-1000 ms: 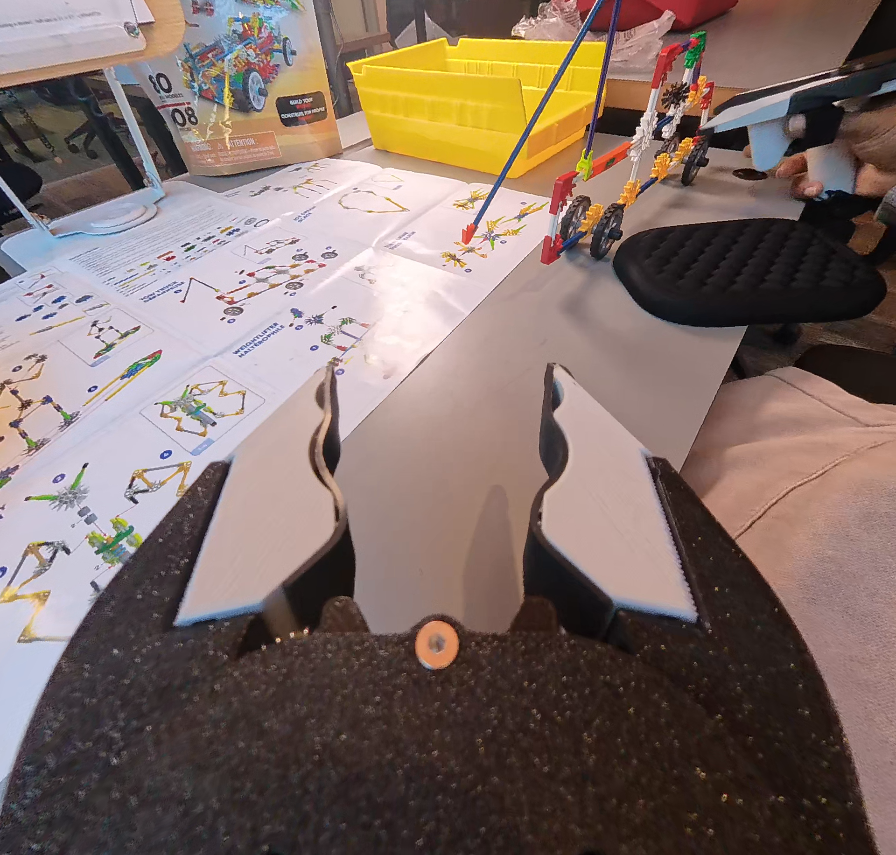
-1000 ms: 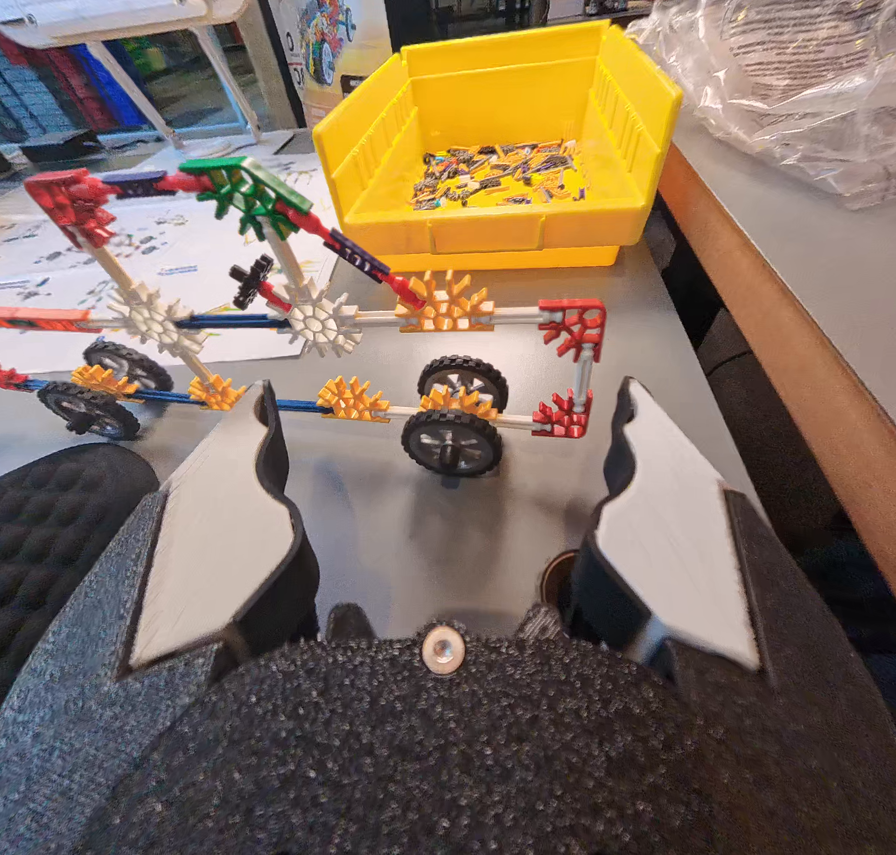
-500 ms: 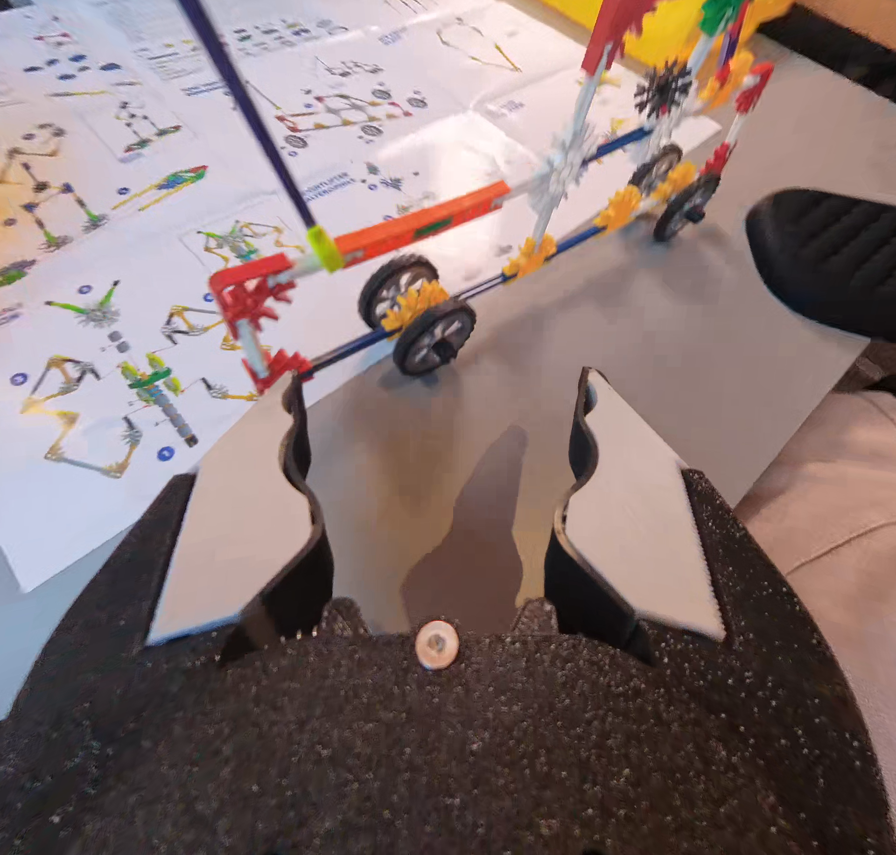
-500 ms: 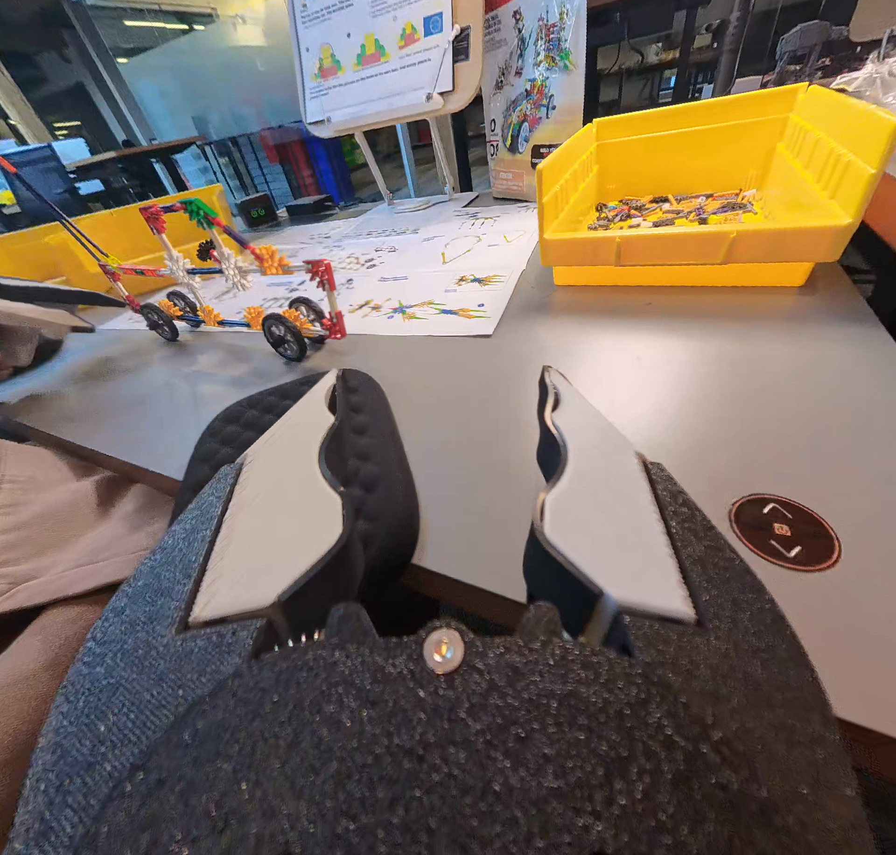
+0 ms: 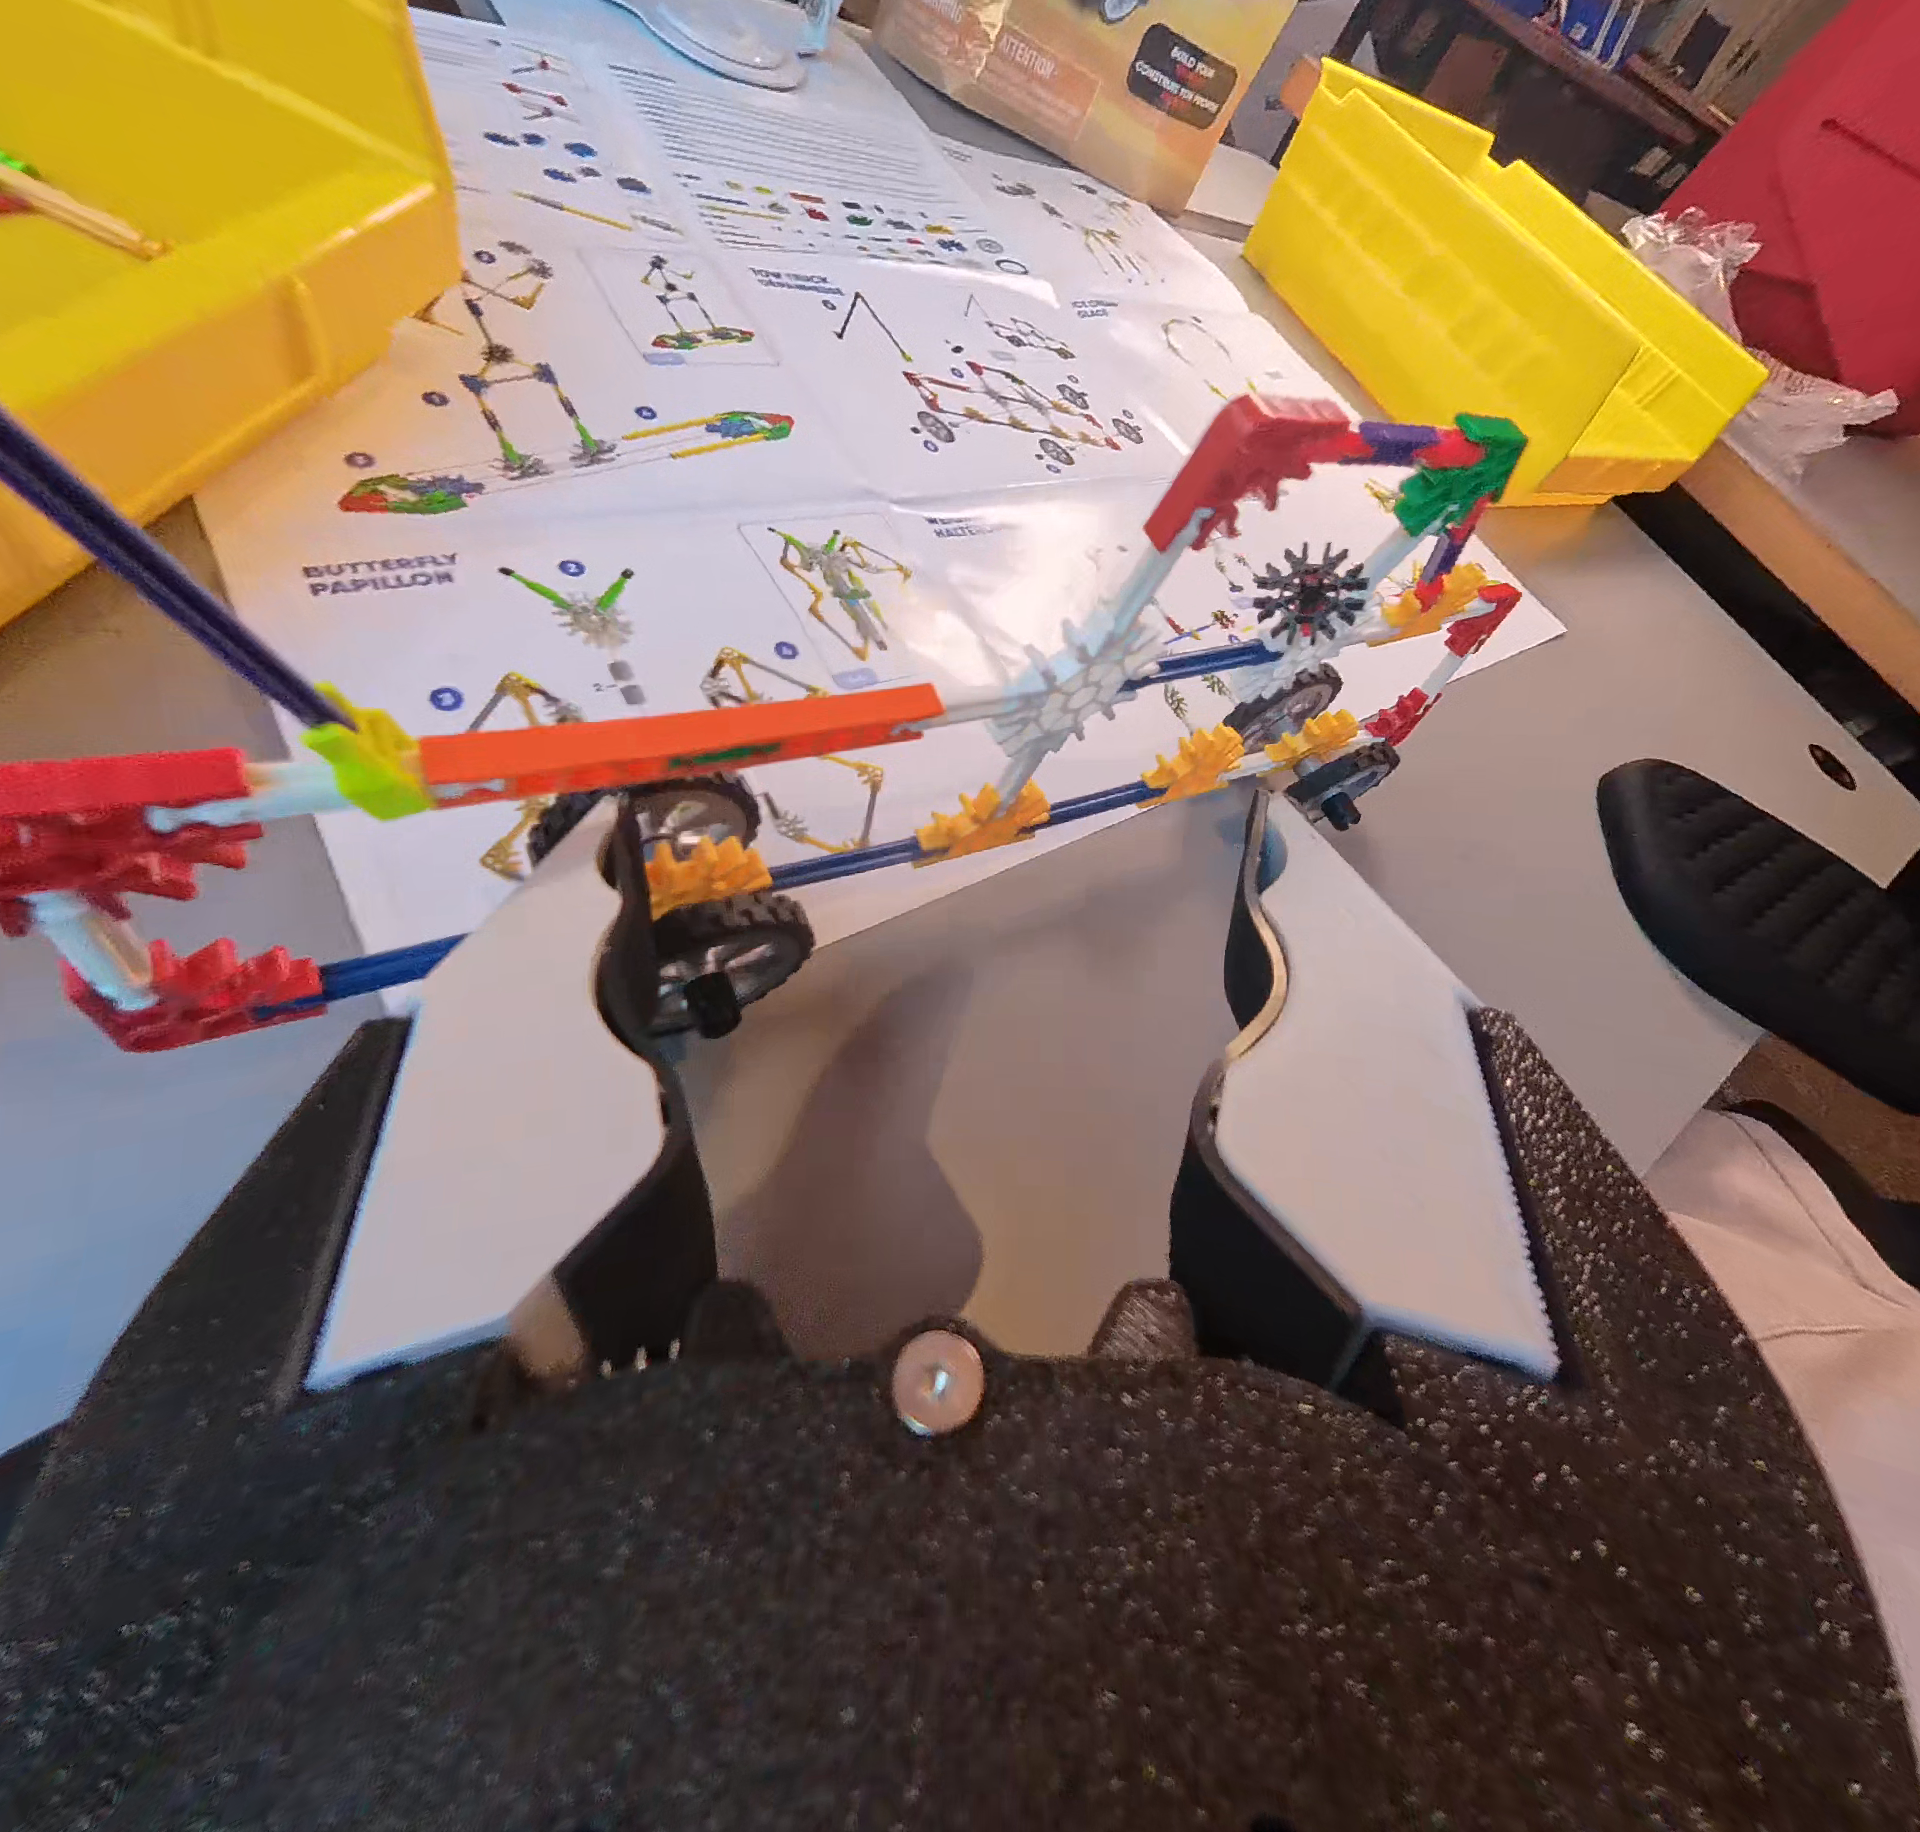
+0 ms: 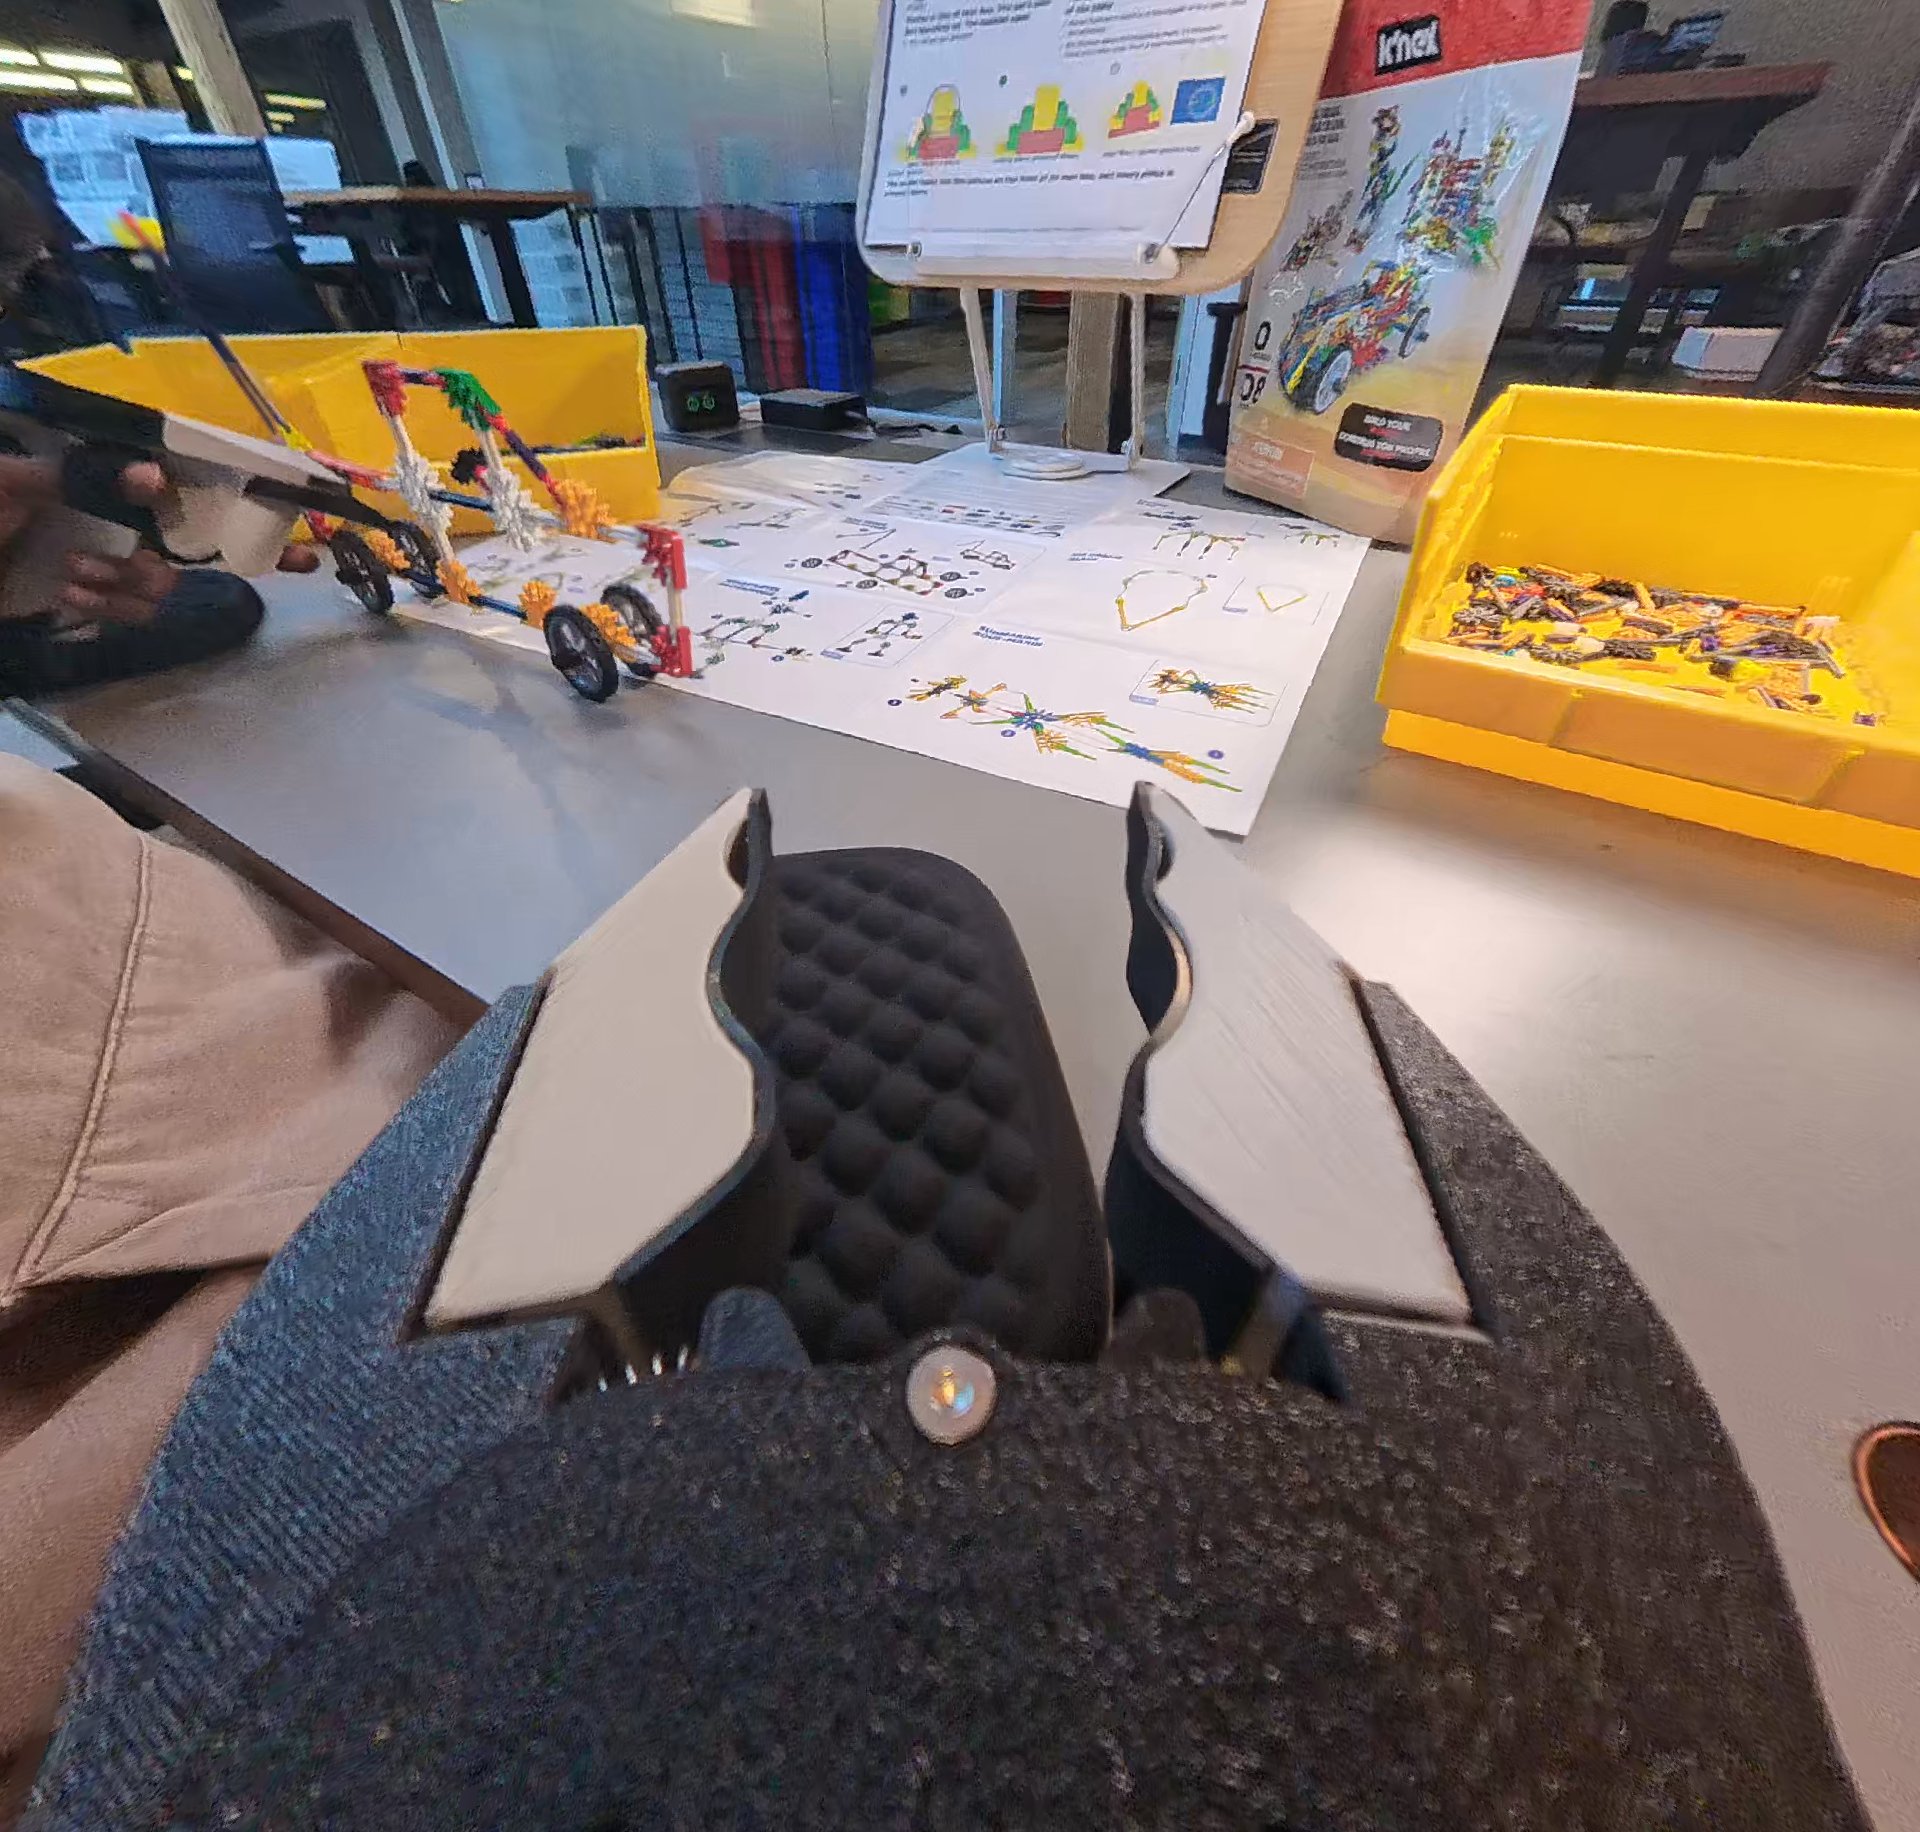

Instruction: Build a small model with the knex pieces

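Multicoloured rod-and-connector toy vehicle with an orange bar and small black wheels (image 5: 675,743) is standing on the grey tabletop (image 5: 1558,660), partly on the white printed instruction sheet (image 5: 727,328), with a long dark blue rod rising from its yellow-green connector.

Left gripper (image 5: 935,826) is hovering low just in front of the vehicle, fingers spread wide and gripping nothing. Its lower blue side rail is lying across the gap at the fingertips. Left finger tip is overlapping the near black wheel (image 5: 727,941); can't tell if it is touching. Right finger tip is sitting just beside the far wheel pair.

Right gripper (image 6: 948,806) is well apart from the vehicle, back at the table edge. Fingers are moderately apart, nothing clamped. It is hanging over the black quilted chair armrest (image 6: 904,1055), which fills the gap between the fingers; contact unclear.

Around:
- yellow plastic bin holding small loose parts (image 6: 1662,556), on the right side of the sheet
- second yellow plastic bin (image 5: 208,172) behind the vehicle
- cardboard kit box (image 6: 1434,224) and a wooden board on a white stand (image 6: 1070,68) at the back
- beige garment of the person (image 6: 156,1055) at the near table edge
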Demonstrator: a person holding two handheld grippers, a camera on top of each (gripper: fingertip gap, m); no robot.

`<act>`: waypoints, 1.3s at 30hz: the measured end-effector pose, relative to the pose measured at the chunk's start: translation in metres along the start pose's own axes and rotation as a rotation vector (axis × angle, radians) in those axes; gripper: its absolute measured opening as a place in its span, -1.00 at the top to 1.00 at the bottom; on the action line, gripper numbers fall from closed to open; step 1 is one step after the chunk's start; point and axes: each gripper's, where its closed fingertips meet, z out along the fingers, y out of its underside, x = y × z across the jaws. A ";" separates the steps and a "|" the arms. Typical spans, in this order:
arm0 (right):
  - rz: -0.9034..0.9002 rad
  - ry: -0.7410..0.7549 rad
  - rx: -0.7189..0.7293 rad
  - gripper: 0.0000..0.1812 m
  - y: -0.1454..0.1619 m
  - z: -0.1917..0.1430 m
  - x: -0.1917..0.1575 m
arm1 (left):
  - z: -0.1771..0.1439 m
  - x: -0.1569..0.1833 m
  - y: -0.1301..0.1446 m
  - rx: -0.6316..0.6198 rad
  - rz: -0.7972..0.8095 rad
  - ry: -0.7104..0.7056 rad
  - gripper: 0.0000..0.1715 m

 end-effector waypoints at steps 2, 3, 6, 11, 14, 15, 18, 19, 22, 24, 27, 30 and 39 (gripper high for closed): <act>-0.020 -0.014 -0.029 0.26 0.004 0.004 -0.006 | 0.011 0.017 0.001 0.010 0.021 0.034 -0.30; -0.024 -0.022 -0.034 0.27 0.005 0.005 -0.008 | 0.018 0.033 0.005 -0.003 0.034 0.089 -0.30; -0.028 -0.034 -0.032 0.27 0.005 0.008 -0.013 | 0.035 0.077 0.023 -0.074 0.130 0.218 -0.25; -0.035 -0.034 -0.025 0.30 0.004 0.007 -0.015 | 0.032 0.112 0.038 -0.130 0.278 0.298 -0.15; -0.023 -0.022 -0.007 0.32 0.002 0.008 -0.013 | 0.018 0.121 0.040 -0.138 0.330 0.325 -0.10; -0.022 -0.019 -0.004 0.32 0.002 0.008 -0.013 | 0.014 0.120 0.037 -0.133 0.348 0.314 -0.10; -0.027 -0.014 -0.007 0.32 0.003 0.010 -0.013 | 0.003 0.100 0.021 -0.111 0.366 0.205 -0.03; -0.029 -0.012 -0.008 0.32 0.003 0.011 -0.014 | 0.000 0.089 0.017 -0.112 0.351 0.158 -0.02; -0.025 -0.016 -0.007 0.33 0.003 0.013 -0.015 | -0.002 0.060 0.016 -0.144 0.285 0.073 -0.11; -0.022 -0.020 -0.008 0.34 0.004 0.015 -0.016 | 0.004 0.046 0.019 -0.154 0.250 0.026 -0.17; -0.020 -0.031 -0.015 0.35 0.007 0.019 -0.019 | 0.022 0.046 0.019 -0.143 0.242 0.003 -0.24; -0.032 -0.030 -0.032 0.35 0.010 0.022 -0.020 | 0.038 0.063 0.027 -0.174 0.330 0.025 -0.19; -0.032 -0.030 -0.027 0.36 0.010 0.022 -0.021 | 0.030 0.088 0.041 -0.164 0.360 0.155 -0.10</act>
